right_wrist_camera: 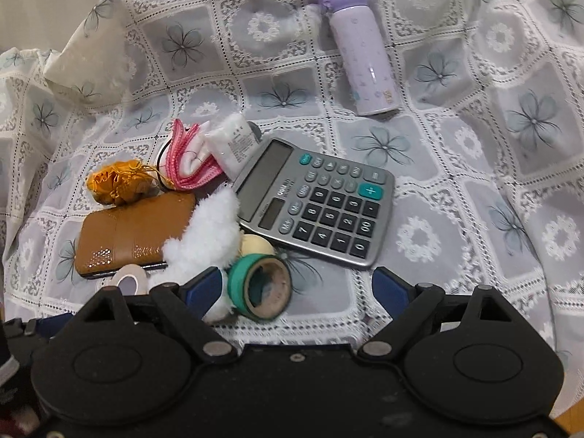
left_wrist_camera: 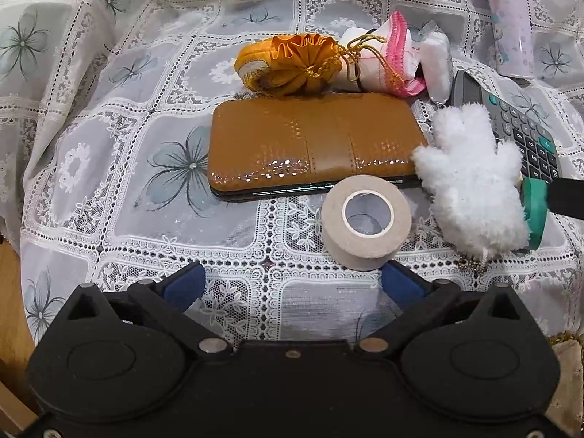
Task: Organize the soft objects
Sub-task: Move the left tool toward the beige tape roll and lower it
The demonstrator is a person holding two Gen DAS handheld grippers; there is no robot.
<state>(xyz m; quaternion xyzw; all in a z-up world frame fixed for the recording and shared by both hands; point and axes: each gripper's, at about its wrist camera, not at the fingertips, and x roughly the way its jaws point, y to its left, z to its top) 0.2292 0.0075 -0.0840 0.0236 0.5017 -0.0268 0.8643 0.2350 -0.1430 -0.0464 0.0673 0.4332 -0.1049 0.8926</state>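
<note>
Bottle (left_wrist_camera: 507,18) top cut off

home, lace floral tablecloth (right_wrist_camera: 456,168), calculator (right_wrist_camera: 321,204)

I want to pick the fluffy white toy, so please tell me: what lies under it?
The white fluffy toy overlaps the brown wallet's end, leans against the green tape roll and partly hides a cream round object. Anything else beneath is covered.

Each claw (left_wrist_camera: 294,284) (right_wrist_camera: 297,288) is matte black plastic with blue fingertip pads and seemingly silver screws.
</note>
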